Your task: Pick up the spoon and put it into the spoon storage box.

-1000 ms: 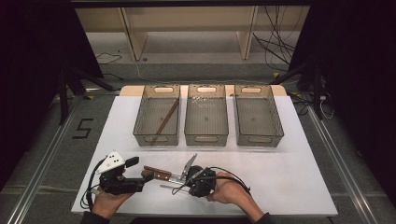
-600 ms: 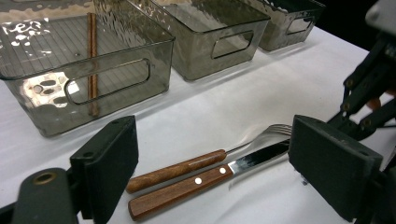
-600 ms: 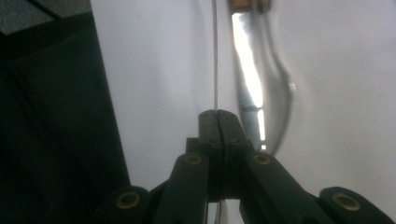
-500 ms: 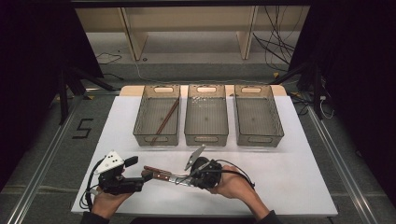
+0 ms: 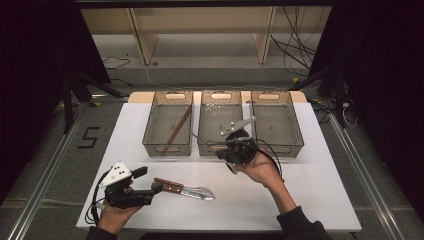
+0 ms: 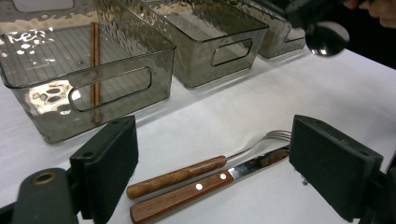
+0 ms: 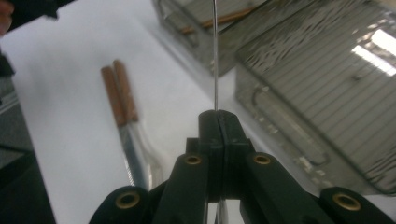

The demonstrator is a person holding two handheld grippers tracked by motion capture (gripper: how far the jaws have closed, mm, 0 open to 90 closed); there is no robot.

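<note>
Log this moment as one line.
right gripper: shut on spoon, at middle bin | left gripper: open, by knife and fork | left bin: chopsticks

- I was looking into what read as a lab or recording studio, not a home.
- The white table stood on a grey floor, with black curtains closing off both sides.
- Metal rails ran along the floor beside the table, and a "5" was marked out there in tape.
- Loose cables trailed behind, near a bare wooden shelf frame.
- Three identical smoky plastic bins sat in a neat row, laid out like a test setup.
</note>
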